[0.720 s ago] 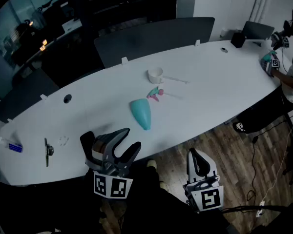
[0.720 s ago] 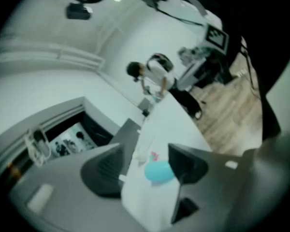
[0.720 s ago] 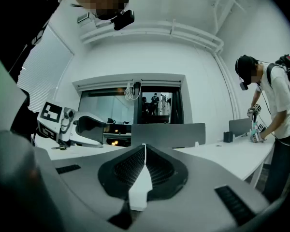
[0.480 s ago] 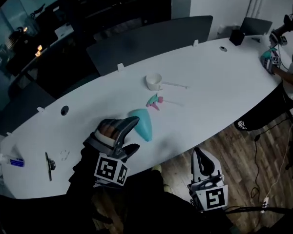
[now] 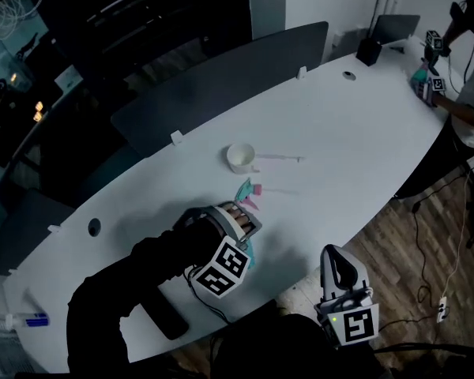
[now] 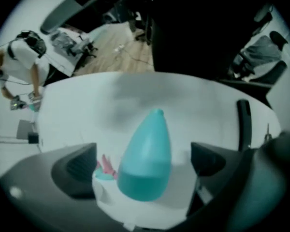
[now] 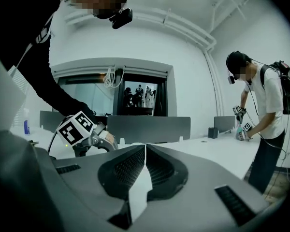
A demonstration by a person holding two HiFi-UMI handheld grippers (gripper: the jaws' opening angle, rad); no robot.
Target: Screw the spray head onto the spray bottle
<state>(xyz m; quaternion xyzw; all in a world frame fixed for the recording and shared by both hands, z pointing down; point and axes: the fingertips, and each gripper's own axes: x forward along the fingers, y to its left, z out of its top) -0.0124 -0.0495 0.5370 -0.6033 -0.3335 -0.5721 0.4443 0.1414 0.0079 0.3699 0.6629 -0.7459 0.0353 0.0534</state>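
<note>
A teal spray bottle [image 6: 145, 161] lies on its side on the white table [image 5: 355, 140], neck pointing away from the left gripper's camera. My left gripper [image 6: 144, 166] is open and straddles the bottle's wide end, with a gap between each pad and the bottle. In the head view the left gripper [image 5: 235, 226] covers most of the bottle. The pink and teal spray head [image 5: 250, 192] lies on the table just beyond it, also seen as the spray head [image 6: 105, 168] beside the bottle. My right gripper [image 5: 341, 273] hangs off the table's near edge, shut and empty.
A white cup [image 5: 241, 157] with a thin white tube [image 5: 280, 158] beside it lies past the spray head. A dark partition [image 5: 221, 77] runs along the far edge. Another person [image 5: 468, 93] works with grippers at the table's right end, near a black box [image 5: 369, 51].
My left gripper has moved from the table's near edge forward over the table and now straddles the bottle. The right gripper has stayed by the edge, shut.
</note>
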